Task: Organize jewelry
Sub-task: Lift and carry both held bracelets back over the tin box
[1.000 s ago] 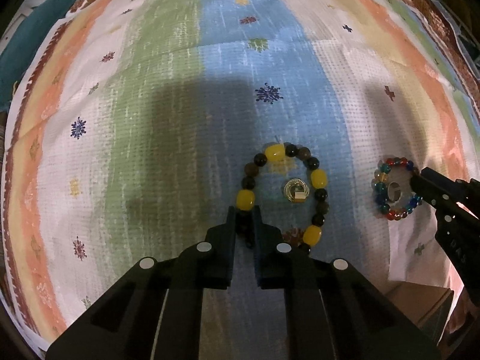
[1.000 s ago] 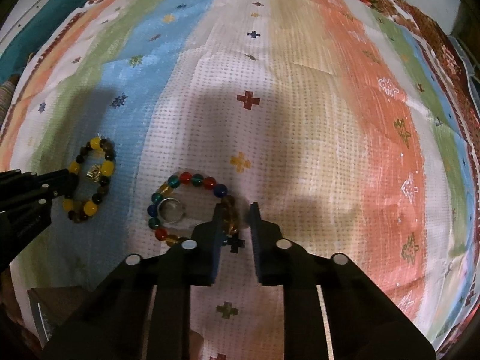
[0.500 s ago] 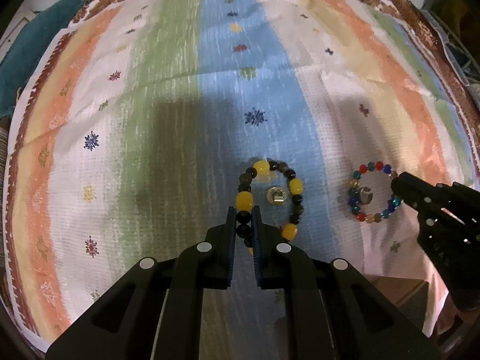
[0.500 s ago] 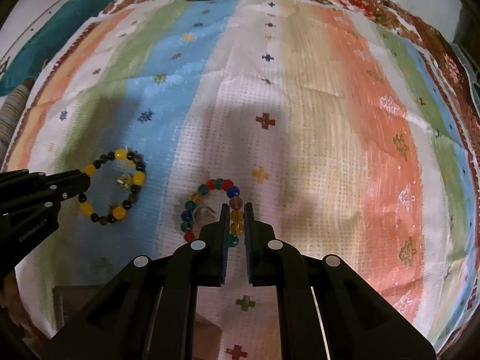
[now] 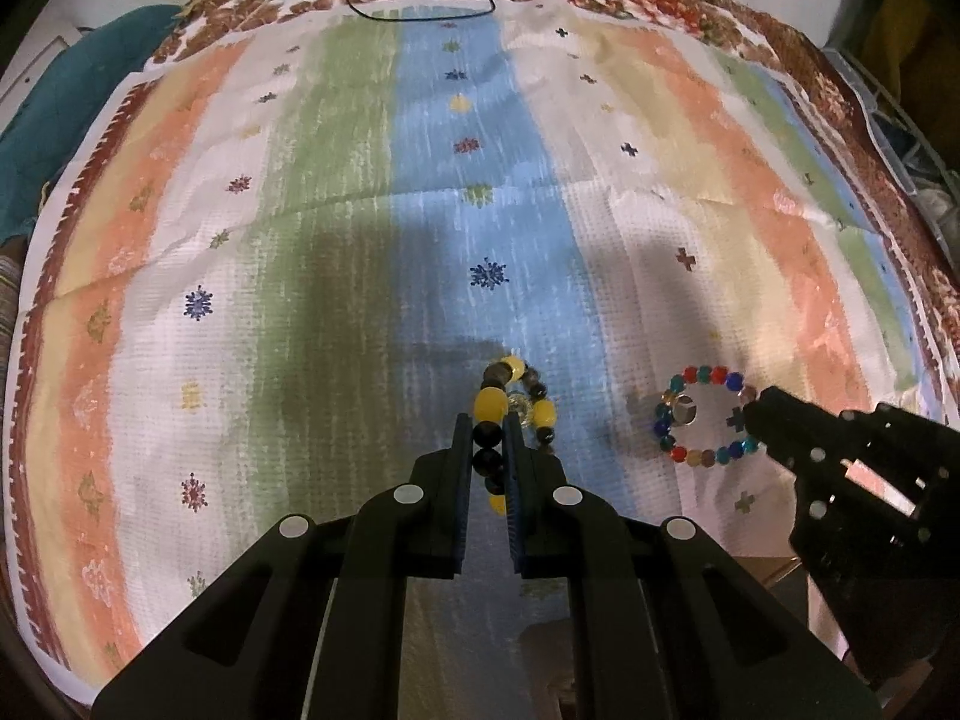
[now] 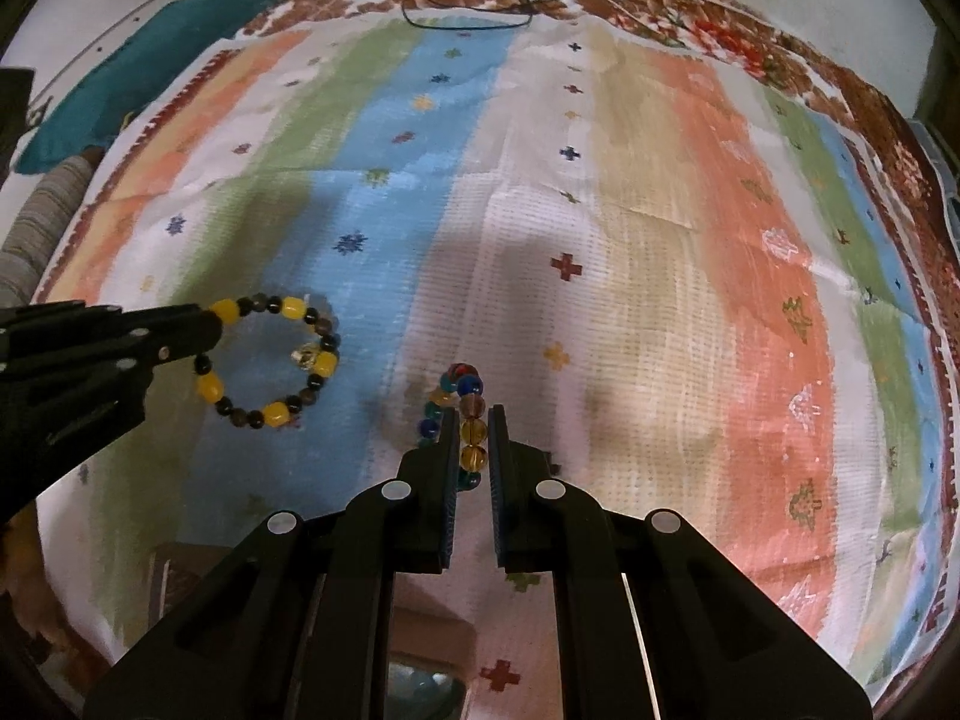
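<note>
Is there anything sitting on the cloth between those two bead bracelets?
No. Between the yellow-and-black bracelet and the multicoloured bracelet, only bare striped cloth shows, clearest in the right wrist view.

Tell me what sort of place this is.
Probably a home, maybe a bed or low table: a striped cloth with small motifs lies over a floral fabric, beside a teal cloth, with beaded bracelets on top.

Matt woven striped cloth (image 5: pixel 336 252); glossy, seemingly glass multicolored bracelet (image 5: pixel 708 414); smooth yellow-and-dark bracelet (image 6: pixel 270 360); matt black plastic jaws on both grippers.
</note>
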Demonstrator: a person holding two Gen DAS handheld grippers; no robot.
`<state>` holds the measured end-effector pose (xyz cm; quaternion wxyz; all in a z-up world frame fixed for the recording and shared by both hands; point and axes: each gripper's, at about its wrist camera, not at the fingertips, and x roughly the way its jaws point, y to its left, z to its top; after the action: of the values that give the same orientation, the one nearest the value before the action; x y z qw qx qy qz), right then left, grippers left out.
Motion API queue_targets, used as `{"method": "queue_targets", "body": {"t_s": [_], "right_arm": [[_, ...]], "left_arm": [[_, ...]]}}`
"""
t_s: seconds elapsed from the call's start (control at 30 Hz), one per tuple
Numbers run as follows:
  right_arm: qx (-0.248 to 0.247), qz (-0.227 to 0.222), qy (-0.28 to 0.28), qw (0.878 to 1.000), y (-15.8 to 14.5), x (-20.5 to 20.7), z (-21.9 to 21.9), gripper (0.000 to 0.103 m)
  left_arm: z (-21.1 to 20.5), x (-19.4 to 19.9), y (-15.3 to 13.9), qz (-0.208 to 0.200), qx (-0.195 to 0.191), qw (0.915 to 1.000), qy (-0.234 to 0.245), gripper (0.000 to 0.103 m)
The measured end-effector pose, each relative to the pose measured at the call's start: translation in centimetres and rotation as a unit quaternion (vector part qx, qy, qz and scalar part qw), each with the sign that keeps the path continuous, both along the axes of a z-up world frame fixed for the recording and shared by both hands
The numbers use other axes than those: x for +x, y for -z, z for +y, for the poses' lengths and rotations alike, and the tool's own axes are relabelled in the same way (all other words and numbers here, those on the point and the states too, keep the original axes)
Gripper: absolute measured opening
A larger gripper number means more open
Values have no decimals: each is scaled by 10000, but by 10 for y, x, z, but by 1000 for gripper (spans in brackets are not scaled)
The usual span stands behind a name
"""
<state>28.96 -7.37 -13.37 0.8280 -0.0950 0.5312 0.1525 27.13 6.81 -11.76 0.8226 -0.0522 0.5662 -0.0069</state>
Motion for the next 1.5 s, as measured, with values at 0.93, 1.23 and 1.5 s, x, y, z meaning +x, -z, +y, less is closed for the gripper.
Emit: {"method": "queue_targets", "body": {"t_s": [0.93, 1.23, 1.5], "right_arm": [[711, -575, -89, 9958, -65, -56, -16, 10], [886, -798, -180, 9927, -79, -74, -21, 10], [984, -1011, -309, 9895, -89, -87, -24, 10]], "left_arm": [[-30, -58, -79, -993, -374, 9943, 99, 9], [-38, -82, -93, -1223, -326, 9918, 171, 9], [-44, -101, -102, -1464, -192, 9890, 131, 9]]}}
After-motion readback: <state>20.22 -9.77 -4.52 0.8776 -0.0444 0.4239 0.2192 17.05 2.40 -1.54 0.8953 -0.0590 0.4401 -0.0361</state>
